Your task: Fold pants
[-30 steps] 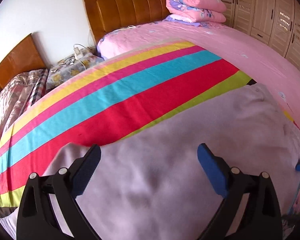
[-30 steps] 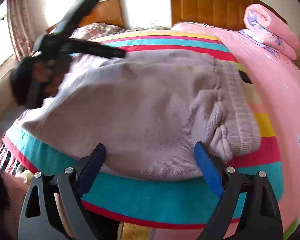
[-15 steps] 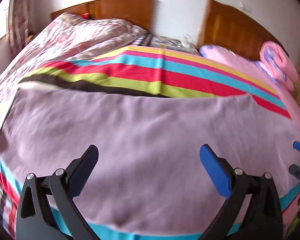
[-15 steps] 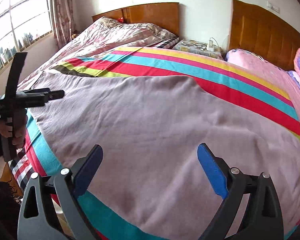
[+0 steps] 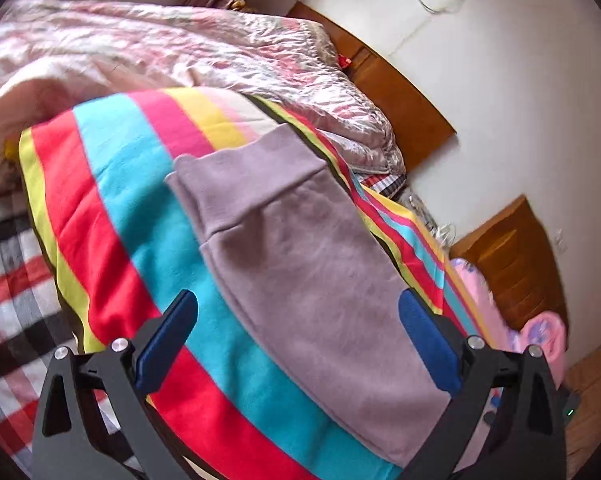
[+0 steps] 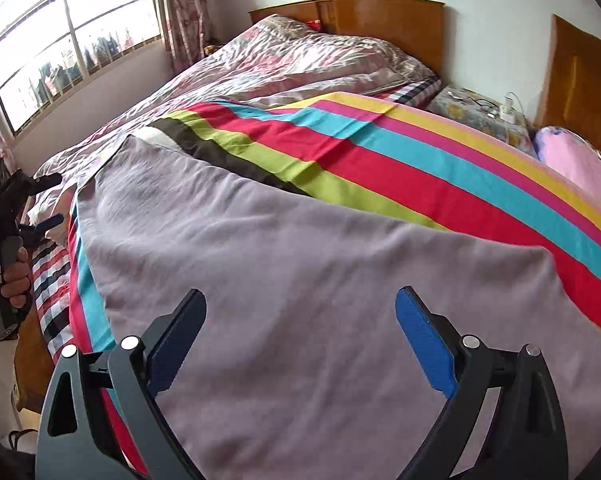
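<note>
Our left hand-held gripper (image 5: 298, 344) fills the lower part of the left wrist view, its blue pads spread wide with nothing pinched between them. Beyond it we see the mauve pants (image 5: 300, 264) lying flat on the striped blanket (image 5: 132, 208), their cuffed end reaching toward the upper middle of the frame, with a rumpled floral quilt (image 5: 204, 52) at the upper left. In the right wrist view, our right hand-held gripper (image 6: 300, 336) at the bottom is likewise open and empty, poised over the pants (image 6: 300, 272), which cover the lower half of the frame. At the left edge we see a hand (image 6: 14, 276) holding the other gripper.
</note>
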